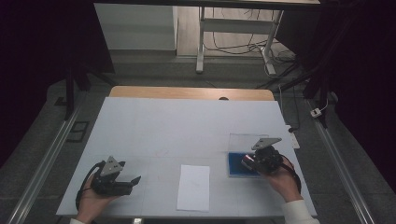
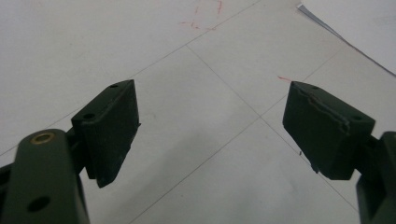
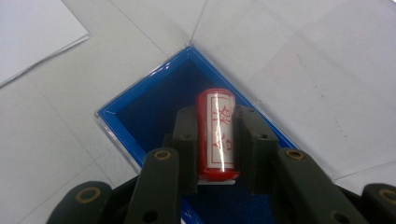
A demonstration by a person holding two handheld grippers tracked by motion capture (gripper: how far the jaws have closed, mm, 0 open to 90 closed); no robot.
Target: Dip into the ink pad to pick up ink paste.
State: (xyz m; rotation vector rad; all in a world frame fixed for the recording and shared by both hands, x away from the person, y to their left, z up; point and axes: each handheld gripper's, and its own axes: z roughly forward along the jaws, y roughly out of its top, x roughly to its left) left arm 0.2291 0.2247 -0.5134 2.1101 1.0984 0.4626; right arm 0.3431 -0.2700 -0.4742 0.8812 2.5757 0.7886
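My right gripper (image 3: 215,122) is shut on a red cylindrical stamp (image 3: 215,135) with a white label of red characters. It holds the stamp just over a blue ink pad (image 3: 149,107) in a clear open case, whose lid (image 1: 247,141) lies flat behind it. In the high view that gripper (image 1: 248,162) sits at the table's right front over the blue pad (image 1: 238,167). My left gripper (image 1: 134,180) rests at the left front, and its jaws (image 2: 208,126) stand wide open over bare table. A white paper sheet (image 1: 194,187) lies between the two hands.
The white table top (image 1: 177,126) has thin grid lines and faint red marks (image 2: 205,18). A wooden edge (image 1: 191,92) runs along the far side. Beyond it stand a desk frame (image 1: 233,37) and cables on the floor.
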